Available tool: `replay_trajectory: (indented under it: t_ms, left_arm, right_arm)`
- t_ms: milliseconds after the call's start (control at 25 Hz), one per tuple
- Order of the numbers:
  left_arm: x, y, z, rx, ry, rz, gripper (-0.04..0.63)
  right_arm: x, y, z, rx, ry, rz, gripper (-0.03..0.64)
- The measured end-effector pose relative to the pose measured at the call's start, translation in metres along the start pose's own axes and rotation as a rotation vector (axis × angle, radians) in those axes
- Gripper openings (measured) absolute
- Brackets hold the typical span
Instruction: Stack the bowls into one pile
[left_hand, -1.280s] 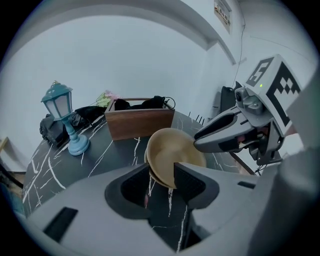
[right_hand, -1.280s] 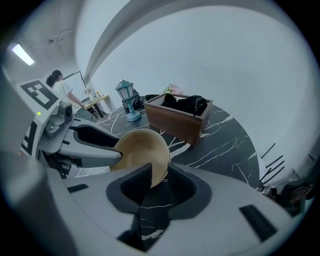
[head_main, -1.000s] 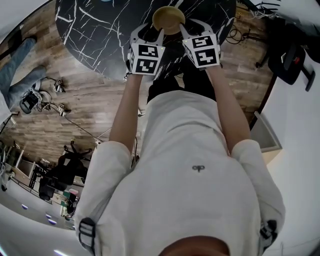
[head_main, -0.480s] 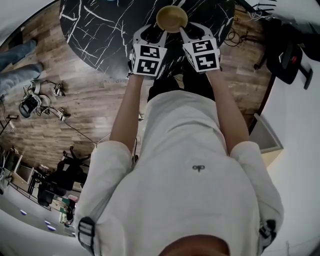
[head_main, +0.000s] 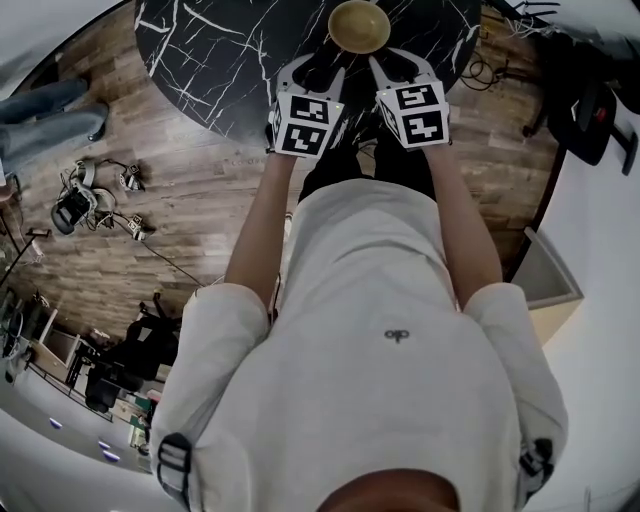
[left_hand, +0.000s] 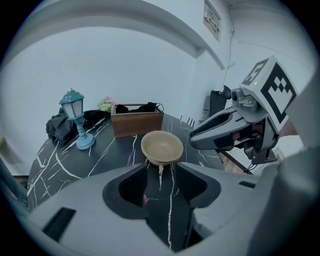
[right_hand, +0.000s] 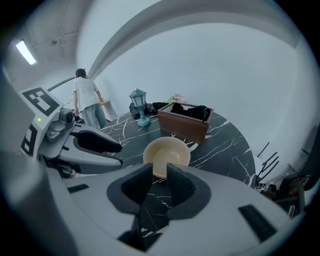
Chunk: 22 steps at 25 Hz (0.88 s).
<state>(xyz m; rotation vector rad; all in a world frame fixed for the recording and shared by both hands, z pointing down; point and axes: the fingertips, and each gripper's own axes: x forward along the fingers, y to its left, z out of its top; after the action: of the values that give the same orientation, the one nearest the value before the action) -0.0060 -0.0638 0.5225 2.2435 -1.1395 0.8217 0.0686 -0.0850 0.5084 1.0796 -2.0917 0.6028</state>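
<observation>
The pile of smooth, round tan bowls (head_main: 358, 25) is sitting on the round black, white-veined marble bench (head_main: 220, 60), in from its near edge. The left hand-held gripper (head_main: 313, 70) is hanging open and empty just short of it. The right hand-held gripper (head_main: 403, 65) is hovering alongside, its jaws having just been closing with nothing between them

The round black marble table (head_main: 200, 60) stood on a wooden plank floor (head_main: 180, 200). White walls (left_hand: 125, 65) rose behind; a blue lantern lamp (left_hand: 72, 103) and a wooden box (left_hand: 136, 126) rested on it.
</observation>
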Motion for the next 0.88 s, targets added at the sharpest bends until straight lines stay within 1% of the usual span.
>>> replay_trajectory:
  t_ms: [200,400,640,760,880]
  left_arm:
    - [-0.011,-0.005,-0.001,0.025,-0.007,0.007,0.167]
    - [-0.022,-0.011,0.005,0.042,-0.018,0.031,0.166]
    - [-0.038,-0.018,0.014,0.014,-0.039,0.09,0.142]
    - [-0.047,-0.029,0.018,-0.012,-0.058,0.122,0.11]
    - [-0.054,-0.043,0.019,-0.032,-0.063,0.161,0.098]
  right_arm:
    - [-0.009,0.005,-0.007,-0.013,-0.005,0.002,0.081]
    - [-0.019,0.008,-0.009,-0.052,-0.01,0.031,0.067]
    - [-0.035,0.008,-0.012,-0.11,-0.022,0.084,0.049]
    - [-0.046,0.006,-0.013,-0.146,-0.039,0.105,0.044]
    - [-0.057,0.003,-0.014,-0.171,-0.06,0.133,0.035]
